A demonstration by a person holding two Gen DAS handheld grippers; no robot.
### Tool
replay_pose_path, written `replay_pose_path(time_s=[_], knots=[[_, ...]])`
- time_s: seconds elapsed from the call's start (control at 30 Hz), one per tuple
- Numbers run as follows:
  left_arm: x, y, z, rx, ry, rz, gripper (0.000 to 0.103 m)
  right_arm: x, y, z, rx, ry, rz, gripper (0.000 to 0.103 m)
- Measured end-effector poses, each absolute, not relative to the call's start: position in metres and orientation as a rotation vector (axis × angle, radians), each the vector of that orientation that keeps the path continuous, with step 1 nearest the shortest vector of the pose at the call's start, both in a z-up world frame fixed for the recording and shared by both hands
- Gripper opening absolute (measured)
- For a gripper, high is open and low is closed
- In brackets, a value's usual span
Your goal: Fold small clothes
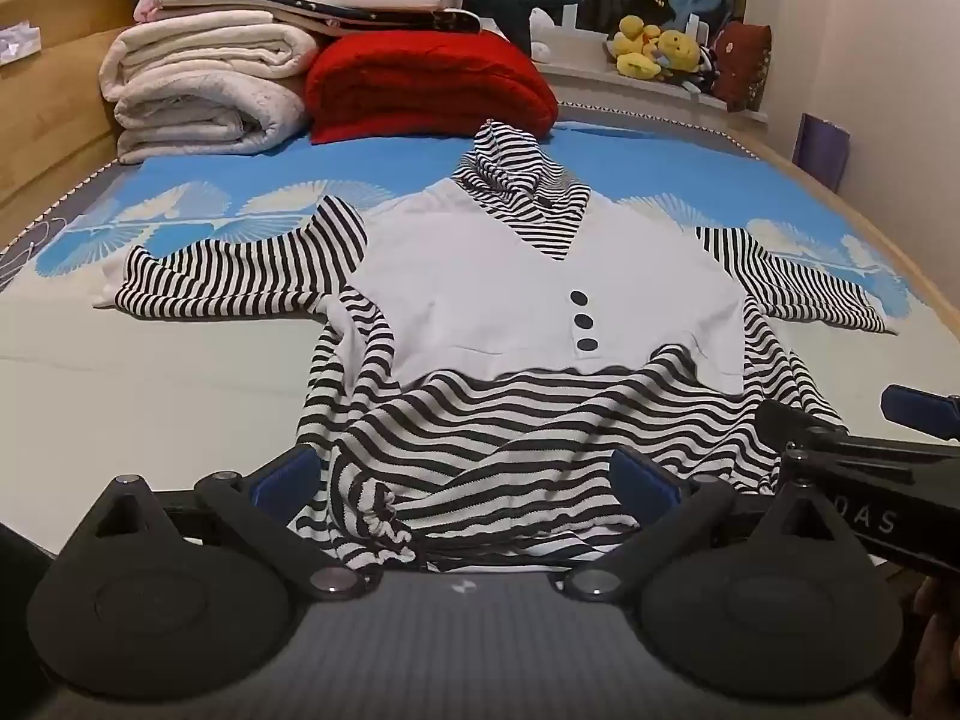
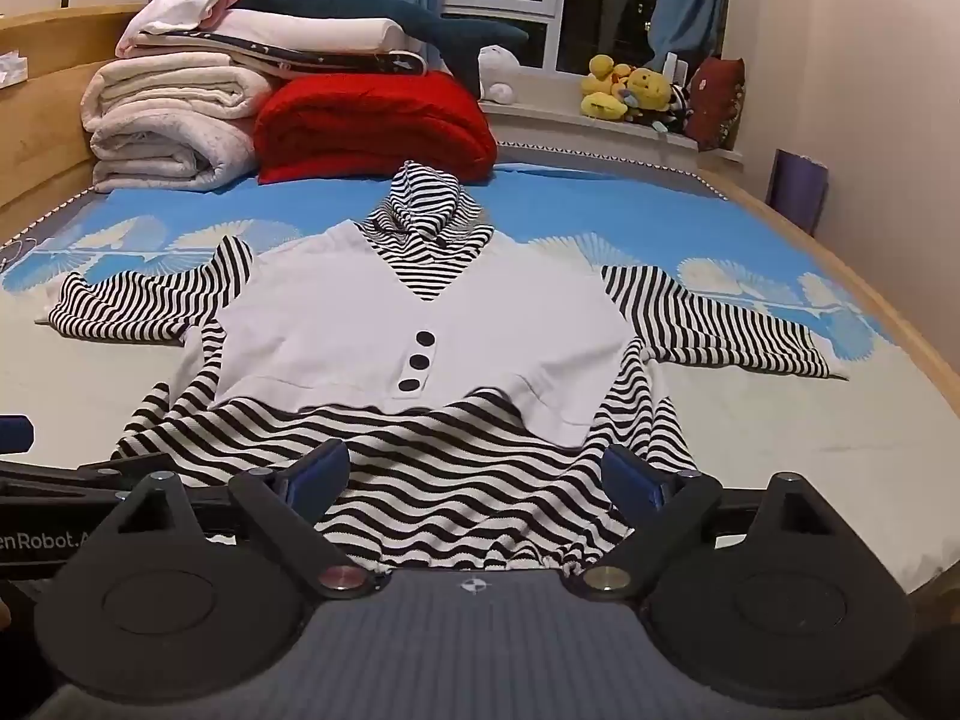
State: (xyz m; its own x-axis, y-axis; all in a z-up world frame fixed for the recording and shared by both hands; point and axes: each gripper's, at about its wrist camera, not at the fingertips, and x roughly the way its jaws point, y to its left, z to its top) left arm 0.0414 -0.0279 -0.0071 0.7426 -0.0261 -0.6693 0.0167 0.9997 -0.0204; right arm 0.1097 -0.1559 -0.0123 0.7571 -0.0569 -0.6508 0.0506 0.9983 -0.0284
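One bed [image 1: 90, 372] is filling both views, its blue and cream patterned cover spreading out under everything else. At the far end, cream folded blankets [image 1: 204, 96] are sitting stacked beside a red folded quilt [image 1: 429, 87], and yellow plush toys [image 1: 657, 48] are crowding the windowsill.

Lying flat in the middle of the bed is the striped top [image 1: 528, 300], a small black-and-white garment with a plain white front panel, three dark buttons [image 1: 582, 321] running down it, and a striped hood [image 1: 510, 162] pointing toward the quilt. Both sleeves are stretching outward to either side. The lower striped hem is lying rumpled at the near edge, closest to the cameras.

The left gripper [image 1: 465, 480] is hovering over the left part of that hem, its jaws standing wide apart and released; the bunched striped cloth is showing between the blue pads, but whether they are touching it cannot be told, and they are not pinching it. The right gripper [image 2: 474, 477] is hovering over the right part of the hem, its jaws likewise spread wide and holding nothing, with striped fabric lying between and below its fingers. Each gripper is showing at the edge of the other's view, so the two are sitting side by side along the near hem. Part of a hand [image 1: 936, 648] is showing at the lower right corner of the left wrist view.
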Motion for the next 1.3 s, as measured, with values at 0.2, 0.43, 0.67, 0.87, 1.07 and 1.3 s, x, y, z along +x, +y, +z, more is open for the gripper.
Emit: replay_pose_path(time_s=[0.2,0.43,0.67,0.87,1.07,1.3], knots=[[0.0440,-0.0284,-0.0097,-0.012,0.742,-0.025,0.102,0.1108,-0.1547,-0.0131,-0.029,0.709,-0.068,0.091],[0.0448,-0.0301,-0.0143,-0.008,0.746,-0.025,0.102,0.1112,-0.1554,-0.0135,-0.021,0.721,-0.072,0.089],[0.0476,-0.0303,-0.0144,0.000,0.753,-0.027,0.102,0.1120,-0.1563,-0.0151,-0.015,0.719,-0.070,0.089],[0.0473,-0.0294,-0.0156,0.000,0.755,-0.029,0.102,0.1112,-0.1571,-0.0147,-0.022,0.723,-0.073,0.089],[0.0481,-0.0301,-0.0163,0.001,0.757,-0.030,0.102,0.1117,-0.1570,-0.0160,-0.021,0.718,-0.074,0.089],[0.0474,-0.0304,-0.0171,0.001,0.758,-0.030,0.102,0.1117,-0.1576,-0.0160,-0.024,0.734,-0.074,0.089]])
